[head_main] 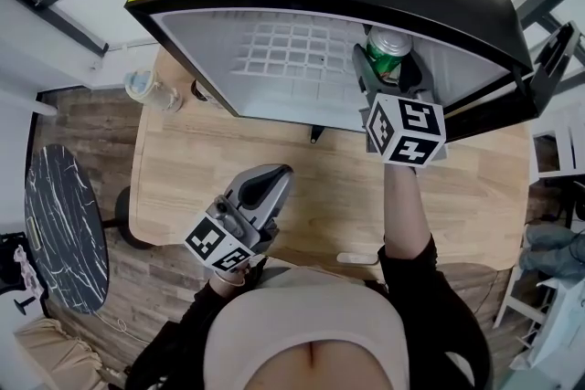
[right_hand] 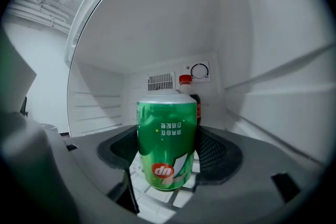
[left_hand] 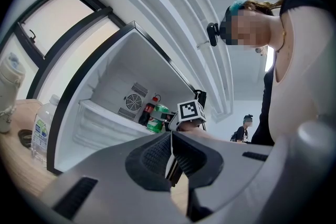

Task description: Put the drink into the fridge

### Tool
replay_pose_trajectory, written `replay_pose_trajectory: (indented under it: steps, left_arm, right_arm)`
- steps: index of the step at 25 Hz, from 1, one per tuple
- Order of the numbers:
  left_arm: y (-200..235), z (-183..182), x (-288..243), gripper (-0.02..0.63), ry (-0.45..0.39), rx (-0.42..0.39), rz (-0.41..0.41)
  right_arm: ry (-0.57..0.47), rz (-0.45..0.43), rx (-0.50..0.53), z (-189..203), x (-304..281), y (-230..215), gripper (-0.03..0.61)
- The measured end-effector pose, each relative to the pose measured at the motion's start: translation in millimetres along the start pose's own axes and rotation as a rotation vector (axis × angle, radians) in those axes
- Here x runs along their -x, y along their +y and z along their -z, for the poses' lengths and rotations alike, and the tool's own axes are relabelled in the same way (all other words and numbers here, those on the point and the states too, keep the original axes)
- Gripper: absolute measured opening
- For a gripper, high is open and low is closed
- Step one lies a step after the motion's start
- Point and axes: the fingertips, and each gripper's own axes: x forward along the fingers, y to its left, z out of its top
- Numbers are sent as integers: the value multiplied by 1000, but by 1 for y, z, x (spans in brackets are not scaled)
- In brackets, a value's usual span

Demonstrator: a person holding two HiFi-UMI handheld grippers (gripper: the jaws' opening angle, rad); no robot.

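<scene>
A green soda can (head_main: 388, 52) sits between the jaws of my right gripper (head_main: 388, 70), which is shut on it inside the open mini fridge (head_main: 196, 21), at the right side of the white wire shelf (head_main: 283, 50). In the right gripper view the can (right_hand: 167, 141) fills the centre with its print upside down, its lower end just above the shelf. A cola bottle with a red cap (right_hand: 185, 81) stands behind it at the fridge's back wall. My left gripper (head_main: 274, 178) hangs shut and empty over the wooden table (head_main: 183, 187), near the person's body.
The fridge door (head_main: 548, 59) stands open at the right. A clear water bottle (head_main: 151, 89) stands on the table left of the fridge, also in the left gripper view (left_hand: 42, 128). A dark round marble table (head_main: 64, 224) is at the far left. Another person (left_hand: 245, 128) stands far behind.
</scene>
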Motion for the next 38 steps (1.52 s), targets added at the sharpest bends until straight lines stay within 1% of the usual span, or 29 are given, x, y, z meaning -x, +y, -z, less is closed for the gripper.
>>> replay_pose_trajectory:
  steps: [2,11,20,23,29,38]
  left_arm:
    - [-1,0,-1,12,-3,2,4]
    - [-7,5,0,12,0,19,17]
    - [-11,4,1,12,3,8,19]
    - [-13,4,1,12,3,6,21]
    - [-19,3,-1,13,3,-3,32]
    - [-23,-3,-9,12,-3,-25,48]
  right_arm:
    - [-3,2,17,0,0,2,344]
    - [-7,11,31,1,0,2,344]
    - [-6,14,17,3,4,4,344]
    - [-3,26,3,7,9,3,345]
    - [-30,4,-82,9,28,6,345]
    - [-50,-35,-116,15,67,23,344]
